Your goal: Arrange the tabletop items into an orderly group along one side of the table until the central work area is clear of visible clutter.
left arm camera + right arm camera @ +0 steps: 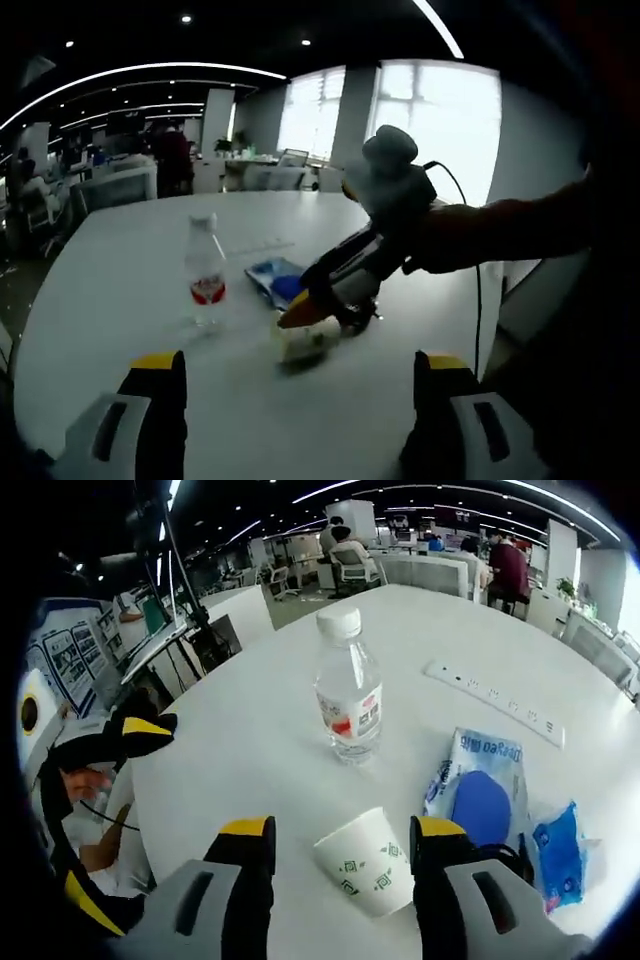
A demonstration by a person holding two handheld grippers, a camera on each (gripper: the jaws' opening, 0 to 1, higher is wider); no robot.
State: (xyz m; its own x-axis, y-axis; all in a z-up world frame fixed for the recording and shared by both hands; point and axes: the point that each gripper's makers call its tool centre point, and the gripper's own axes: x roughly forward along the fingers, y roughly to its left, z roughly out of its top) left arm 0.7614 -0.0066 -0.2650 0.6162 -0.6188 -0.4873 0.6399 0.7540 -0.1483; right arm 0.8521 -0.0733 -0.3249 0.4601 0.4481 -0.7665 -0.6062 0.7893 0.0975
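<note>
A white paper cup point(367, 872) with green marks lies on its side on the white table point(250, 750), between the jaws of my right gripper point(345, 838). Those jaws stand open around it, with a gap on the left side. In the left gripper view that cup point(306, 340) lies under the right gripper point(315, 318), which a person's hand holds. A clear water bottle point(348, 695) with a red label stands upright just beyond the cup. My left gripper point(300, 362) stands open with nothing in it, short of the bottle point(205, 272).
A blue-and-white packet point(478, 780) lies right of the cup, with a smaller blue packet point(560, 850) beside it. A white power strip point(495, 700) lies farther back. The left gripper's yellow fingertip point(143, 726) shows at the table's left edge. Office chairs and desks stand beyond.
</note>
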